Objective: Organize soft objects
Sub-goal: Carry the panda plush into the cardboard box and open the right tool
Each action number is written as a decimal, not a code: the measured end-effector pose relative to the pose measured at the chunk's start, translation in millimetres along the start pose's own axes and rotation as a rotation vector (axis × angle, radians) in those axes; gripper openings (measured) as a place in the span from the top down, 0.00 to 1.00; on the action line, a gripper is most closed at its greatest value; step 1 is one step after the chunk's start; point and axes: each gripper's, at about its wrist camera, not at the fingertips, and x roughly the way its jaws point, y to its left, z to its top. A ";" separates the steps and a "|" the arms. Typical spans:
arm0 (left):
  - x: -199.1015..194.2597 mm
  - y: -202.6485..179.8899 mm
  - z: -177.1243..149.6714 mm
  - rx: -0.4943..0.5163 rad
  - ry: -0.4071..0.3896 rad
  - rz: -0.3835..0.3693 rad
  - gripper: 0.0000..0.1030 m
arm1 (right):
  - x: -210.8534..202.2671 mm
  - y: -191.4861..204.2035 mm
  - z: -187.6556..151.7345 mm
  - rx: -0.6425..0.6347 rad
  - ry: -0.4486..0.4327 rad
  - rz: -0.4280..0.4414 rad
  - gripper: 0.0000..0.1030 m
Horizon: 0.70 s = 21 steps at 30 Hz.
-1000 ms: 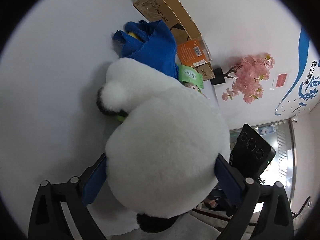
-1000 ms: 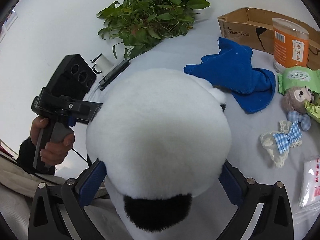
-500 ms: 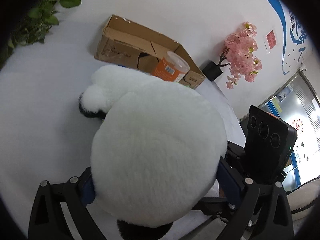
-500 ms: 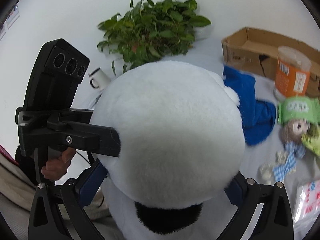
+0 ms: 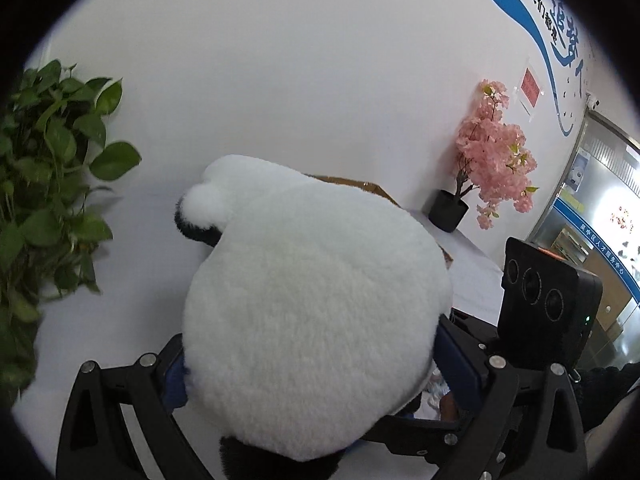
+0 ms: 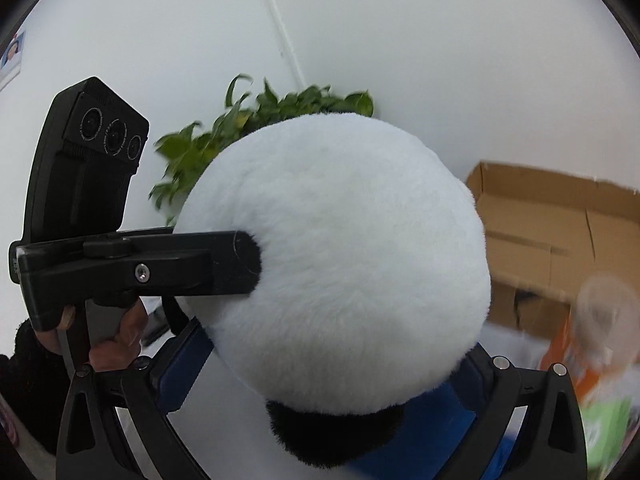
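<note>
Between the blue pads of the left gripper (image 5: 312, 368) sits a white plush panda (image 5: 304, 304), its round body bulging past both fingers, which are clenched on it; a black patch of fur shows just below the fingers, and a white ear with a black spot pokes out beyond the tips; the right gripper (image 6: 332, 372) likewise clamps the same toy from the other side, its fingers pressed into the fur; left of those fingers a hand (image 6: 116, 340) holds the other gripper's handle; beyond the fingertips stands a leafy green plant (image 6: 208, 148); right of them lies an open cardboard box (image 6: 560, 236), beside a blurred orange container (image 6: 588, 332); a pink blossom tree (image 5: 492, 156) in a black pot stands right of the left fingers.
</note>
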 end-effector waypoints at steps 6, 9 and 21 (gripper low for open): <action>41.1 16.5 70.8 0.053 -0.075 -0.040 0.04 | 27.2 -48.1 72.1 0.028 -0.117 -0.057 0.00; 69.4 32.1 102.6 0.057 -0.080 -0.066 0.04 | 38.7 -72.3 94.1 0.070 -0.163 -0.090 0.00; 218.9 117.6 129.5 -0.193 0.110 -0.219 0.04 | 112.4 -163.9 106.5 0.411 -0.072 -0.276 0.00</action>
